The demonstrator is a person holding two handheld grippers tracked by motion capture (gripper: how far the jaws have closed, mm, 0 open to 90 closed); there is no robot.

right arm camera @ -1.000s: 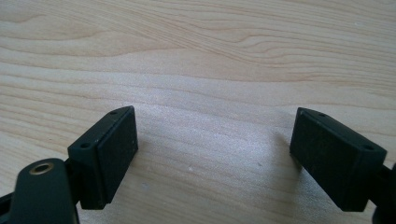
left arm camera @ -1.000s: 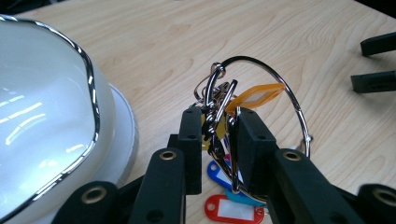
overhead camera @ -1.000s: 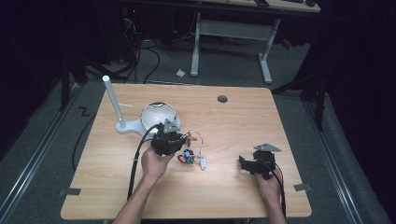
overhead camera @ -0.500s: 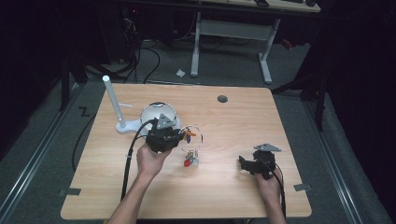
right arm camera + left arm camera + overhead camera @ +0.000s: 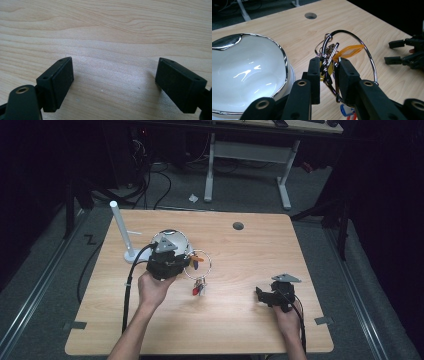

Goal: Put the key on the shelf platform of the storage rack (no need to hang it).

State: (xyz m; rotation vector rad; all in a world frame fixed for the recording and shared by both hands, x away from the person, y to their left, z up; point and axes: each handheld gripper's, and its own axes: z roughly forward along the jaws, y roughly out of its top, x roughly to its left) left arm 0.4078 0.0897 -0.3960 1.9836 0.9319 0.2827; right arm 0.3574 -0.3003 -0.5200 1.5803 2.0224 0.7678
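The key ring (image 5: 352, 62) is a large thin metal hoop carrying an orange tag (image 5: 349, 51), a metal clasp and several smaller pieces bunched at one side. It is clamped between the jaws of the left gripper (image 5: 328, 80), which are closed on the wire and the bunched pieces. In the left gripper view the hoop rises above the jaw tips, with the orange tag projecting to the right. A blue and a red piece (image 5: 345, 112) hang below the jaws.

In the high view the key ring (image 5: 198, 265) sits at the centre-left of the bench (image 5: 240, 320), with a red tag (image 5: 196, 290) hanging from its near side; whether the tag touches the bench surface cannot be determined. The left gripper (image 5: 186, 263) is held by the left hand (image 5: 154, 289), with its cable trailing off the near-left bench edge.

A white domed object with a chrome rim (image 5: 247, 75) stands immediately beside the left gripper, on its far-left side. A white upright post on a round base (image 5: 121, 232) stands further left. A round grommet hole (image 5: 238, 226) is set into the far part of the bench.

The right gripper (image 5: 261, 295) is held low over the near-right area of the bench, well apart from the key ring. In the right gripper view its jaws are spread wide with bare wood grain between them (image 5: 115, 75).
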